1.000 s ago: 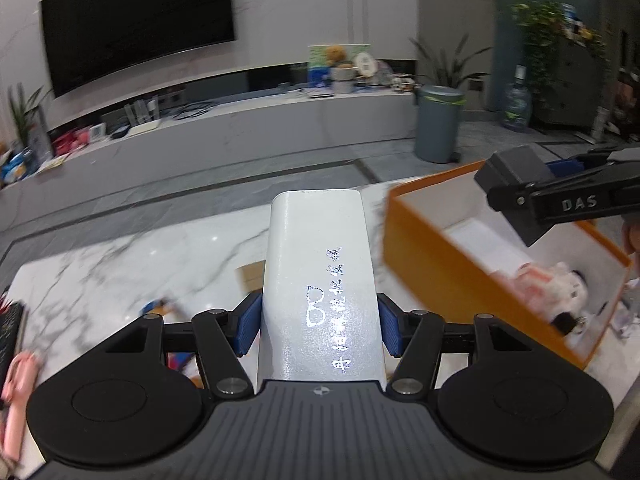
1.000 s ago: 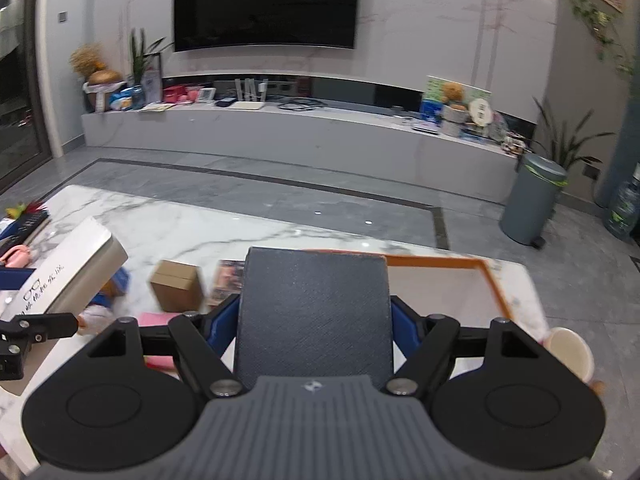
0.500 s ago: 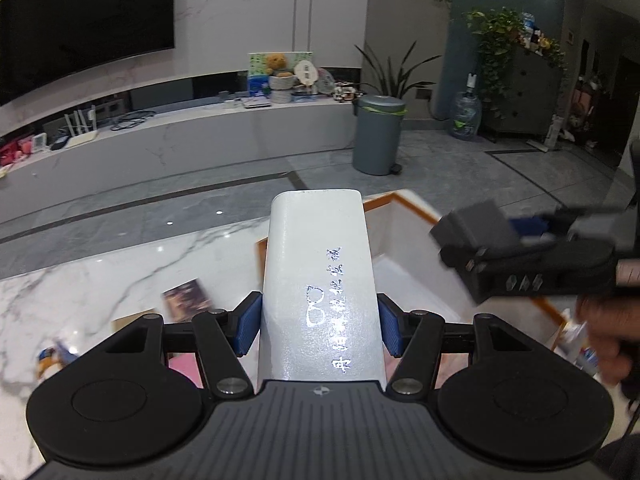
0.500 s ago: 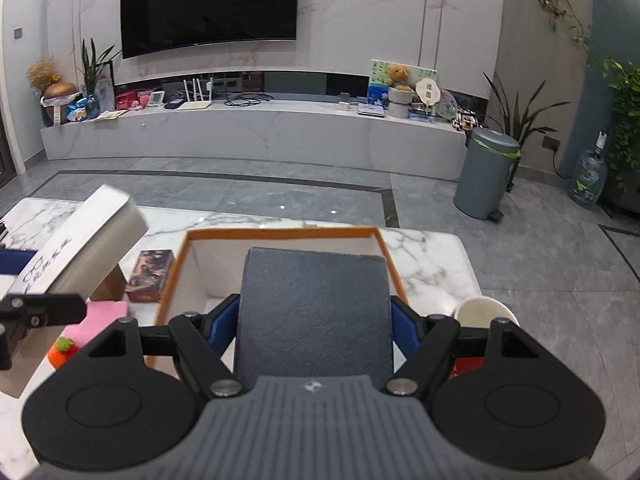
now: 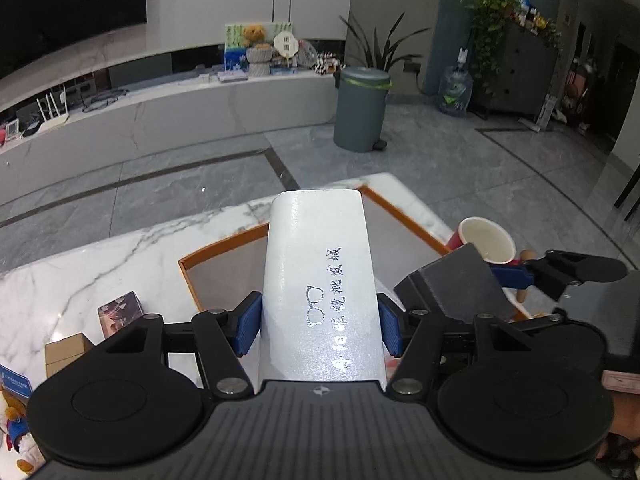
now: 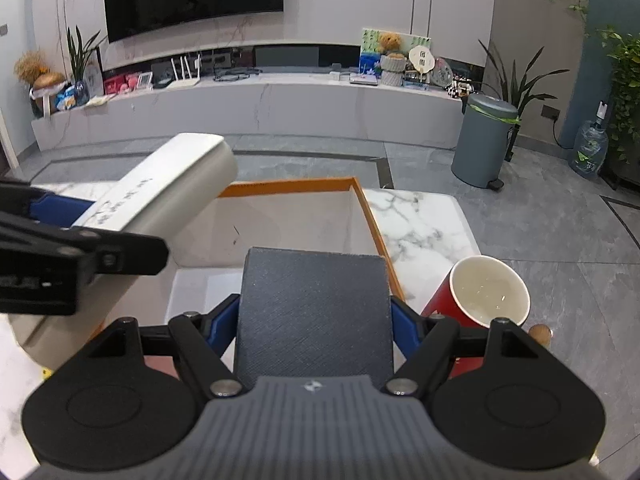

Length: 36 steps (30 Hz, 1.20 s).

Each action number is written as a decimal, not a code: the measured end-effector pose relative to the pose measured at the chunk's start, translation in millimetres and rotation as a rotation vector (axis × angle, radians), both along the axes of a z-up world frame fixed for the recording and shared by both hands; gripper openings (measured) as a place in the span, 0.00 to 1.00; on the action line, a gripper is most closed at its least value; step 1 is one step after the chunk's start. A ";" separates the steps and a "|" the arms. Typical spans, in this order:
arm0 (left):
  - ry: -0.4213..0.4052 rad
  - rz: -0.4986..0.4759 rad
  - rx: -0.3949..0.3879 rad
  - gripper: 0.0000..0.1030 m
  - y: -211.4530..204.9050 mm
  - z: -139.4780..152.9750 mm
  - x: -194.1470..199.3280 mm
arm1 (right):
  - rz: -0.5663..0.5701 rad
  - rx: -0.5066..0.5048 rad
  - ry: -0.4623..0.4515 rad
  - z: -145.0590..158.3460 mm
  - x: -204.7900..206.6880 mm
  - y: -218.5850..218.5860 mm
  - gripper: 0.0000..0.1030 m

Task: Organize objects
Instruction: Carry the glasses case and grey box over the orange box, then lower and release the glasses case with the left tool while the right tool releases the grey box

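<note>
While over orange box, both hand-held grippers grip cases.

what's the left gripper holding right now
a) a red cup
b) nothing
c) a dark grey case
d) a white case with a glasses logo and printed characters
d: in the left wrist view the left gripper has its blue pads pressed on both sides of the white case, which bears a glasses logo and characters; the dark grey case sits in the right gripper.

white case: held over orange box | dark case: same
</note>
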State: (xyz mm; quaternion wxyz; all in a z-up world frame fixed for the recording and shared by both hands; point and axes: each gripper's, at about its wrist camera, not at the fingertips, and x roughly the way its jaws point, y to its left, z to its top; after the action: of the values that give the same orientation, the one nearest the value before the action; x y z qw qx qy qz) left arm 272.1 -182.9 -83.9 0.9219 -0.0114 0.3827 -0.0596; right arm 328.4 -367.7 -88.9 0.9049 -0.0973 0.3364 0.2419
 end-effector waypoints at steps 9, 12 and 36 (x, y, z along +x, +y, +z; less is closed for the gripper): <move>0.090 -0.014 0.061 0.66 -9.5 -24.1 16.9 | 0.039 -0.101 -0.012 -13.3 14.6 16.4 0.75; 0.108 -0.008 0.074 0.66 -10.5 -29.7 20.2 | 0.057 -0.145 0.006 -20.6 18.7 24.2 0.75; 0.171 -0.029 0.088 0.72 -15.9 -43.8 25.1 | 0.091 -0.238 0.096 -48.5 27.0 40.9 0.91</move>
State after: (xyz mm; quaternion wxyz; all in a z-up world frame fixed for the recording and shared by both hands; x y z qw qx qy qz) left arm 297.2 -198.8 -127.7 0.8845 0.0294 0.4624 -0.0551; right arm 355.3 -326.8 -137.3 0.8580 -0.2076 0.4007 0.2453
